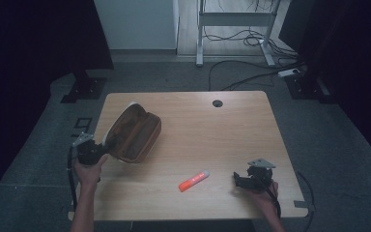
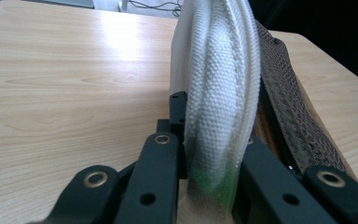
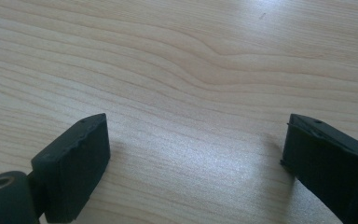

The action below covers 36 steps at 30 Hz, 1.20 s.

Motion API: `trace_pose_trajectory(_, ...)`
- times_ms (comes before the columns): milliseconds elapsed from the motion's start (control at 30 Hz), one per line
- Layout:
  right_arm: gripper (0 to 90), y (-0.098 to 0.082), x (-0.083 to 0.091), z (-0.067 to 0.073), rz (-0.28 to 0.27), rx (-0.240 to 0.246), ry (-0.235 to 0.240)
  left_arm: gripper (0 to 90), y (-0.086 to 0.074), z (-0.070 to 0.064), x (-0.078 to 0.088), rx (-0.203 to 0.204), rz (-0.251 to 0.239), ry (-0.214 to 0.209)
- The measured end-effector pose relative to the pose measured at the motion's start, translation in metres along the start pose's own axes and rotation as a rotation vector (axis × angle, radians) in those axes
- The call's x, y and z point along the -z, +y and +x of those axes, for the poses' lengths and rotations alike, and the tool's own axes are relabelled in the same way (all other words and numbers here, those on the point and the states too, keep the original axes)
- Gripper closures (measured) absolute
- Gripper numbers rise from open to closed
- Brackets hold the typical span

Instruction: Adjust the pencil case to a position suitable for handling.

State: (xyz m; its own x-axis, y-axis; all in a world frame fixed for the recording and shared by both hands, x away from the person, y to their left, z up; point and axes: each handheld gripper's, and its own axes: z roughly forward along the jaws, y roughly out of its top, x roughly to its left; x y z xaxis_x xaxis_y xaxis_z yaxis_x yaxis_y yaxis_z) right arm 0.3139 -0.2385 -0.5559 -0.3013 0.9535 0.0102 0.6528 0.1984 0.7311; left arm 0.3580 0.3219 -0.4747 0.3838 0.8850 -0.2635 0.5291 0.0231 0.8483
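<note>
One pouch edge, seemingly clamped, left hand-held gripper

Bare wood of the table is seen between and ahead of the spread jaws of the right gripper, with nothing in the way. An orange marker lies near it, toward the left gripper. That gripper's jaws are blocked by the white edge of a brown pouch clamped between them; open tabletop is left beside it.
</note>
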Motion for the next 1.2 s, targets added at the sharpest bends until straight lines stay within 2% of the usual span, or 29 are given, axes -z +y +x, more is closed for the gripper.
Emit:
trace_pose_trajectory(267,6.9,0.0,0.0,0.0,0.0,0.0,0.0,85.8,0.002,-0.006,-0.004,-0.007,0.006,-0.02)
trace_pose_trajectory(433,7.0,0.0,0.0,0.0,0.0,0.0,0.0,85.8,0.005,-0.012,-0.009,-0.031,0.016,-0.029)
trace_pose_trajectory(633,7.1,0.0,0.0,0.0,0.0,-0.001,0.0,85.8,0.009,-0.02,-0.012,-0.049,0.017,-0.066)
trace_pose_trajectory(767,7.1,0.0,0.0,0.0,0.0,-0.003,-0.001,85.7,0.01,-0.024,-0.015,-0.064,0.026,-0.07)
trace_pose_trajectory(867,7.1,0.0,0.0,0.0,0.0,-0.003,-0.001,85.7,0.011,-0.025,-0.018,-0.067,0.027,-0.092)
trace_pose_trajectory(1200,7.1,0.0,0.0,0.0,0.0,-0.003,-0.001,85.7,0.009,-0.031,-0.028,-0.087,0.044,-0.12)
